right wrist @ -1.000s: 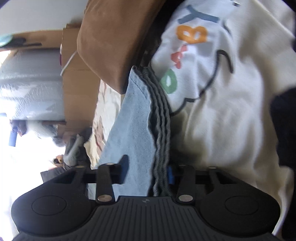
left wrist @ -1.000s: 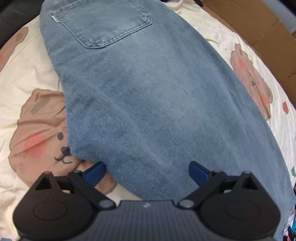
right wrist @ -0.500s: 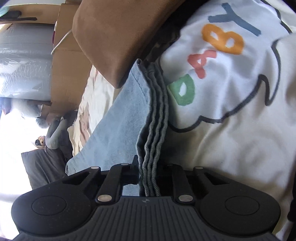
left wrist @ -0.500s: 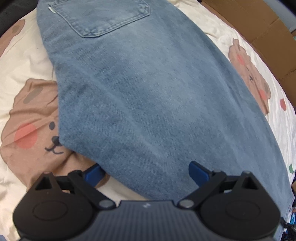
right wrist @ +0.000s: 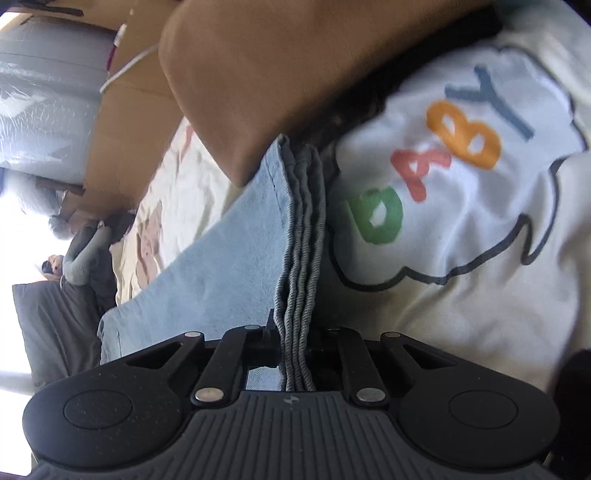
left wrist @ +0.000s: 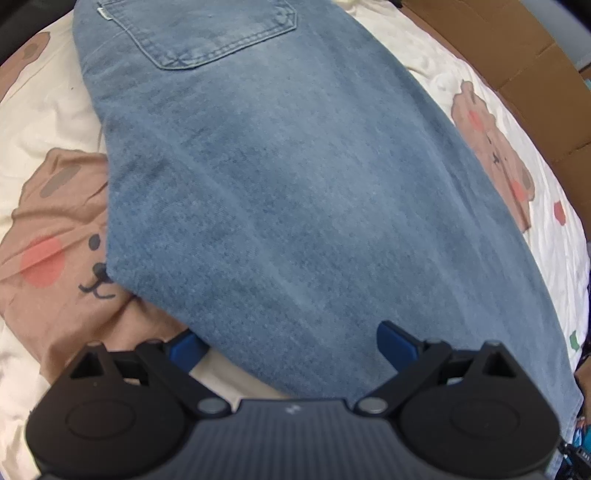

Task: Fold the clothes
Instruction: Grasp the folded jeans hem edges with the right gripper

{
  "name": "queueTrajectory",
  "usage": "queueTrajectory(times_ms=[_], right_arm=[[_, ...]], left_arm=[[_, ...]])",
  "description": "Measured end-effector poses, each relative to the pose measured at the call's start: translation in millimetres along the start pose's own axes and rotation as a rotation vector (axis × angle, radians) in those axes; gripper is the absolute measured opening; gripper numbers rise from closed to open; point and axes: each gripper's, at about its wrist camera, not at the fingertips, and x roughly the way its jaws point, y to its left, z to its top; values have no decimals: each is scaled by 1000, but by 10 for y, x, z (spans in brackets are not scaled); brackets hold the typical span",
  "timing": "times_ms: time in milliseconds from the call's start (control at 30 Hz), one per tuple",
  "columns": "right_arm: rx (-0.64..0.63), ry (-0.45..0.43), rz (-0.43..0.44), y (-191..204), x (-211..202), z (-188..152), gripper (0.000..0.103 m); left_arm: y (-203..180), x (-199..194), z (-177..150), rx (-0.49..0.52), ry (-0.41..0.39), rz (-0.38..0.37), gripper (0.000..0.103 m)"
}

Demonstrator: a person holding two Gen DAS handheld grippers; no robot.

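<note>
Two grippers on one pair of jeans (left wrist: pixel 295 192) here. They're spread flat on a bear-print bedsheet (left wrist: pixel 48 110), back pocket (left wrist: pixel 218 29) facing up. Left gripper (left wrist: pixel 291 347) hangs over the near edge, jaws wide apart, nothing pinched. Right gripper (right wrist: pixel 295 332) has just been closing and is clamped on the stacked denim hems (right wrist: pixel 301 236). Only readable writing: "BABY" (right wrist: pixel 439 155) in colored letters on a white shirt (right wrist: pixel 461 277). Cardboard boxes (left wrist: pixel 517 55) sit alongside; can't tell what's inside.

Our right gripper (right wrist: pixel 293 339) has just been closing and now clamps the stacked hem of the jeans (right wrist: pixel 299 258), lifted slightly.
</note>
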Motion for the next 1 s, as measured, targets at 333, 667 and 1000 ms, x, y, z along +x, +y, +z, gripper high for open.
queueTrajectory(times_ms=[333,667,1000], right_arm=[[85,-30,52,40,-255,26,9],[67,-74,94,360,-467,54,9],[58,-161,143,686,-656,168,9]], left_arm=[[14,-86,33,2,14,-65,98],[204,2,-5,-46,61,-153,98],[355,40,39,-185,-1,-281,88]])
